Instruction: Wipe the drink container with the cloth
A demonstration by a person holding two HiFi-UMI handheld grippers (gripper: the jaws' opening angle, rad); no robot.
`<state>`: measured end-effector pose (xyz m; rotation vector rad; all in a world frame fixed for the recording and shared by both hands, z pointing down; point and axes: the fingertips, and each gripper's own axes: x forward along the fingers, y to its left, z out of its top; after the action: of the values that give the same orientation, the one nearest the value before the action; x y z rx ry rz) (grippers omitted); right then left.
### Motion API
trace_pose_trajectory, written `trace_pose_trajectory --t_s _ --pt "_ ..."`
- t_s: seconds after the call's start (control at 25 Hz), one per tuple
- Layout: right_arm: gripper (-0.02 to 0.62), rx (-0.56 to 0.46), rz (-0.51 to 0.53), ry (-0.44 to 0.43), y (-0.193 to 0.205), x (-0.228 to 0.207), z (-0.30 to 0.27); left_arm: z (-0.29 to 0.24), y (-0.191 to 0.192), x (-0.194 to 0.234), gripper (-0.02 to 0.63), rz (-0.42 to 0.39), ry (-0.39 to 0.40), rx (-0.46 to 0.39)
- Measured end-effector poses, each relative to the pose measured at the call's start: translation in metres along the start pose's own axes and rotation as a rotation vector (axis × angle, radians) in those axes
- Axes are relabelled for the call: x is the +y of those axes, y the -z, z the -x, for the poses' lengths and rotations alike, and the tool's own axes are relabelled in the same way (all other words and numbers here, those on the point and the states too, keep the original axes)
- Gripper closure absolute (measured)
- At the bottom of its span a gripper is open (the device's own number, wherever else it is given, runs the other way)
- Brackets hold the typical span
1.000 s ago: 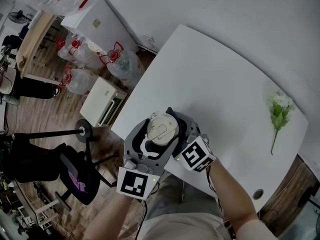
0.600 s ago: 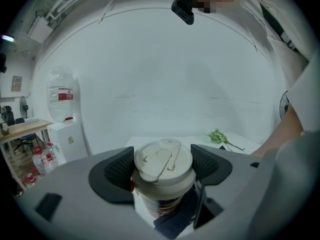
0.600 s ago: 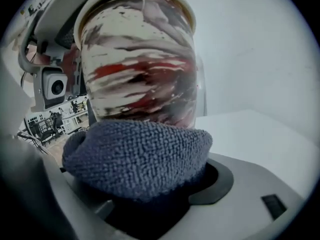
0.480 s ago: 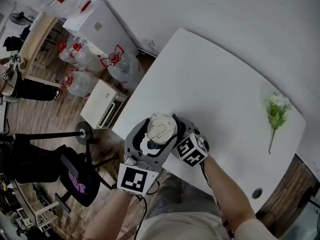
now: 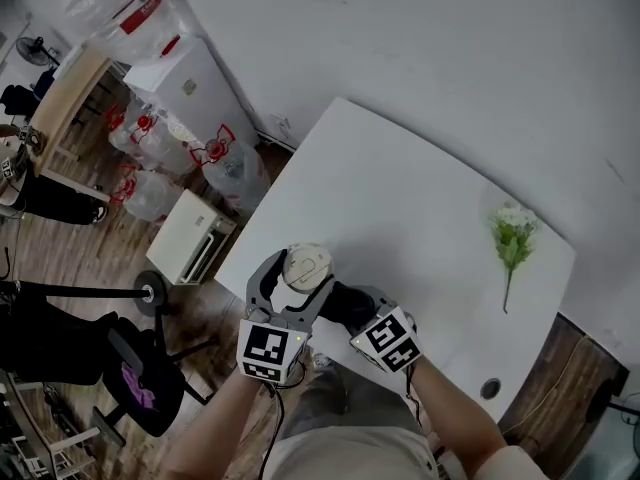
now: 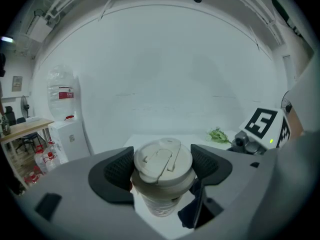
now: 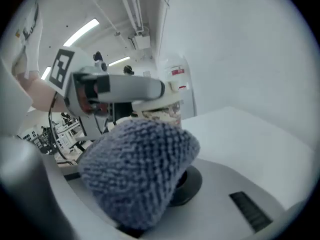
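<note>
Our left tongs (image 5: pixel 296 286) clamp the lidded paper cup (image 6: pixel 163 161) just under its lid, upright over the near left edge of the counter (image 5: pixel 400 198). Our right tongs (image 5: pixel 345 306) have just been closing and now pinch the bunched grey-blue cloth (image 7: pixel 137 171), just right of the cup. To wipe well, we judge we should press the cloth's rounded bulge against the cup's wall below the lid. We stroke lightly and keep the left grip steady, so the cup neither tips nor crushes.
</note>
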<state>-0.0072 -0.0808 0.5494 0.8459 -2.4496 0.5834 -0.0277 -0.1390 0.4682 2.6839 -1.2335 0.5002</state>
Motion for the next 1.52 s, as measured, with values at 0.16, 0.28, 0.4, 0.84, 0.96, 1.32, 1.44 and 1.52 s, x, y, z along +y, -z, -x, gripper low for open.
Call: trace_pose_trajectory --t_s 0.16,0.28,0.4,0.84,0.96,1.32,1.44,1.52 --pt "0.548 -0.068 -0.018 0.030 -0.022 0.007 0.029 -0.004 -0.001 -0.002 0.238 0.003 0.003 0.014" --pt "0.548 -0.089 -0.004 0.054 -0.036 0.012 0.048 -0.005 -0.006 -0.003 0.238 0.052 0.003 0.029" --pt "0.549 -0.099 0.022 0.080 -0.051 0.015 0.063 0.005 -0.022 0.002 0.238 0.075 -0.015 -0.013" --pt "0.548 -0.282 0.047 0.177 -0.145 0.014 0.141 0.060 -0.081 0.038 0.341 0.095 -0.071 -0.120" --pt "0.548 -0.366 0.056 0.177 -0.179 0.023 0.163 0.078 -0.102 0.050 0.359 0.060 -0.101 -0.156" --pt "0.548 -0.588 0.171 0.222 -0.275 0.060 0.230 0.135 -0.173 0.067 0.430 -0.033 -0.161 -0.255" --pt "0.548 -0.660 0.203 0.245 -0.301 0.072 0.256 0.156 -0.197 0.071 0.457 -0.048 -0.183 -0.287" --pt "0.548 -0.697 0.222 0.265 -0.315 0.082 0.274 0.170 -0.211 0.073 0.479 -0.047 -0.195 -0.298"
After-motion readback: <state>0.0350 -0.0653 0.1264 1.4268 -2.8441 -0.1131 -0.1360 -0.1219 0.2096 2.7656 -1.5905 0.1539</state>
